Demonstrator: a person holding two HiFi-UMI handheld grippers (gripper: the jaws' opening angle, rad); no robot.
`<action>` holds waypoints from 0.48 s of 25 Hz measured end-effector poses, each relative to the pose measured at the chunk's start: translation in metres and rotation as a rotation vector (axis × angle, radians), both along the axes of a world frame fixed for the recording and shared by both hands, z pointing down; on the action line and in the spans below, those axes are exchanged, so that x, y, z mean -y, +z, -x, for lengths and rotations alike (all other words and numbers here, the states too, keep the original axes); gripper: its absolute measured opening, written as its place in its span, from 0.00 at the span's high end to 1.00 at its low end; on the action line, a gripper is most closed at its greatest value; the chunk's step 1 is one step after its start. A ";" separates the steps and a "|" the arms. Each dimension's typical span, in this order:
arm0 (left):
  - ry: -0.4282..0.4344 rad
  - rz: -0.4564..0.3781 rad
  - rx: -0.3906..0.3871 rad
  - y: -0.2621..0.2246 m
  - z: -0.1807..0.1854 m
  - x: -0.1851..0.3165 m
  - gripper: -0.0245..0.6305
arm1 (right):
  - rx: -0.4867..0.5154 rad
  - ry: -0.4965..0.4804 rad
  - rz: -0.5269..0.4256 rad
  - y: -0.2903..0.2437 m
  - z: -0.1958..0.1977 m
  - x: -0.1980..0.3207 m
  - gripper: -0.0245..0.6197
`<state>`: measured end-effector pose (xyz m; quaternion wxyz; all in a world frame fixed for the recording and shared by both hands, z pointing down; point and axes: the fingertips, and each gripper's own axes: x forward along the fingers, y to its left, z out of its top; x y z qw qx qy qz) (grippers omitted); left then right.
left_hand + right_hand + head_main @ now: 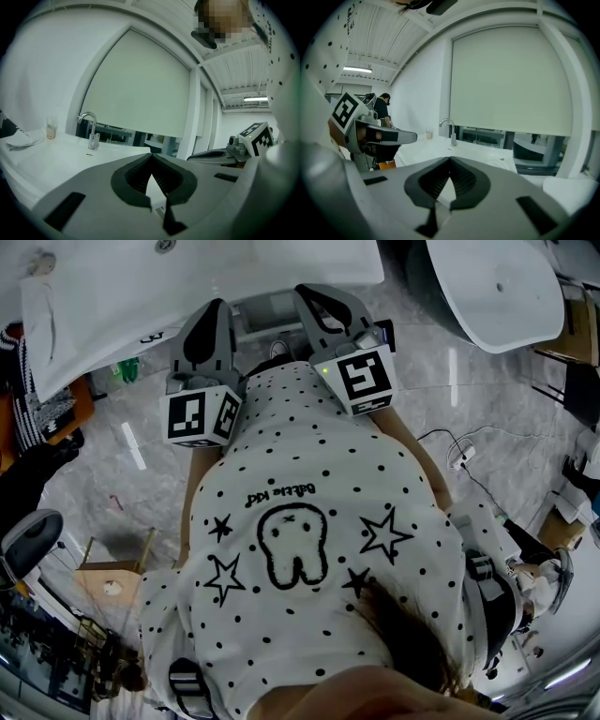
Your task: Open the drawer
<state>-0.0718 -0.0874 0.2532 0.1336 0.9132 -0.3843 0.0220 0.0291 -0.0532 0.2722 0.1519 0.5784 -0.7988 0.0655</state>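
- The left gripper [215, 307] and the right gripper [315, 292] are held side by side in front of a dotted white shirt [309, 521], both pointed at a white surface [187, 287].
- In the left gripper view, the left gripper [151, 156] is seen with its fingers [135, 177] together at the tips, nothing between them.
- In the right gripper view, the right gripper [450, 160] is seen likewise: fingers [465, 180] together at the tips, nothing clamped.
- The drawer cannot be made out for certain. A pale panel [270, 319] is seen under the surface's near edge, between the two grippers, and whether it is the drawer front cannot be told.
- A tap [90, 127] stands on the surface below a drawn blind [140, 89], with a small cup [50, 129] to its left.
- A grey marbled floor [441, 399] is seen around the person, with a cable [459, 457] lying on it at the right.
- Another person [383, 110] is seen far off in the right gripper view.
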 end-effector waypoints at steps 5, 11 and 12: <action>0.000 0.002 -0.001 0.001 0.000 -0.001 0.96 | -0.001 -0.002 0.002 0.001 0.001 -0.001 0.94; -0.003 0.004 -0.004 0.000 0.000 0.002 0.96 | -0.002 -0.003 0.000 0.000 0.000 0.001 0.94; -0.004 0.005 -0.005 0.000 0.000 0.002 0.96 | -0.002 -0.003 0.000 0.000 0.000 0.001 0.94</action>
